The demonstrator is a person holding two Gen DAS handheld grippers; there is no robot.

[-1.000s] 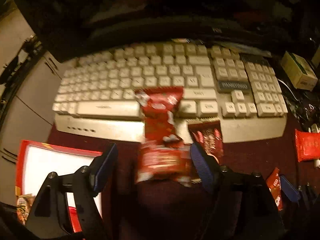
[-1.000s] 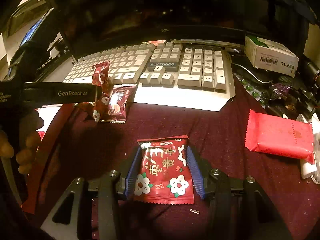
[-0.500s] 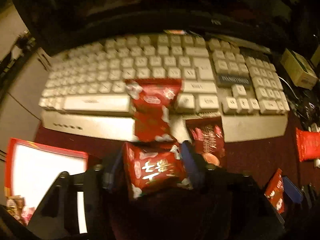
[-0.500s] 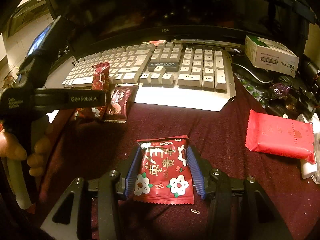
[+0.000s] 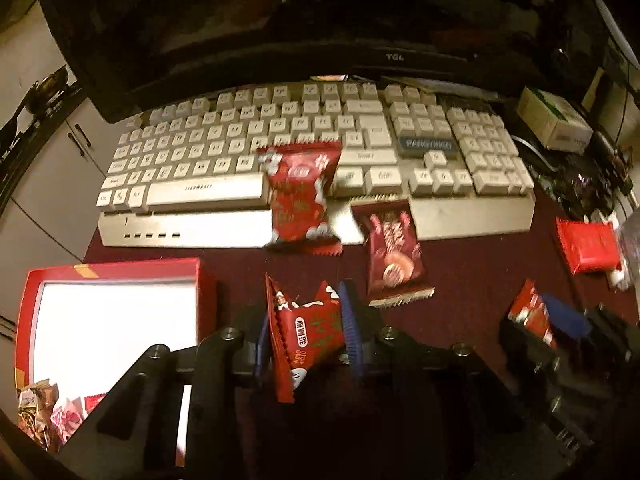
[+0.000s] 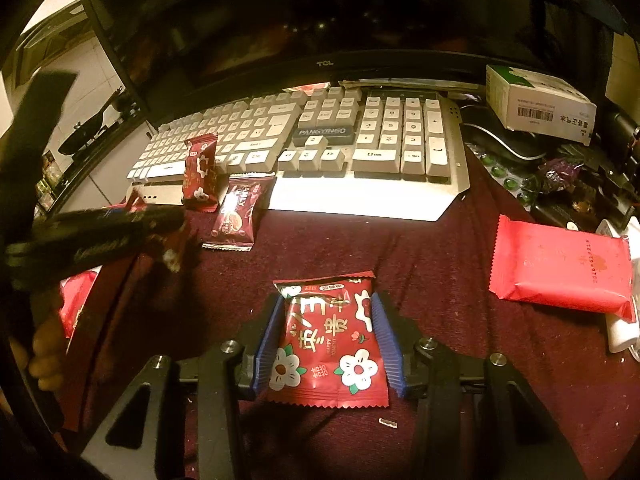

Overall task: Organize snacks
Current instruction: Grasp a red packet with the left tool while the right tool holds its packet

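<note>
Pinching one crumpled red foil snack packet (image 5: 310,330) in my left claw (image 5: 306,334), tilted, clear of the maroon cloth surface (image 6: 440,264).
My right claw (image 6: 328,346) clamps a flat red flower-printed snack packet (image 6: 328,340) lying on that surface, near the white keyboard (image 6: 320,148).

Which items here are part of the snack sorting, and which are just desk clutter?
Job:
left gripper with red packet
right gripper around flower packet
red box
packet on keyboard
brown packet
flat red packet

Clutter:
keyboard
monitor
white carton
</note>
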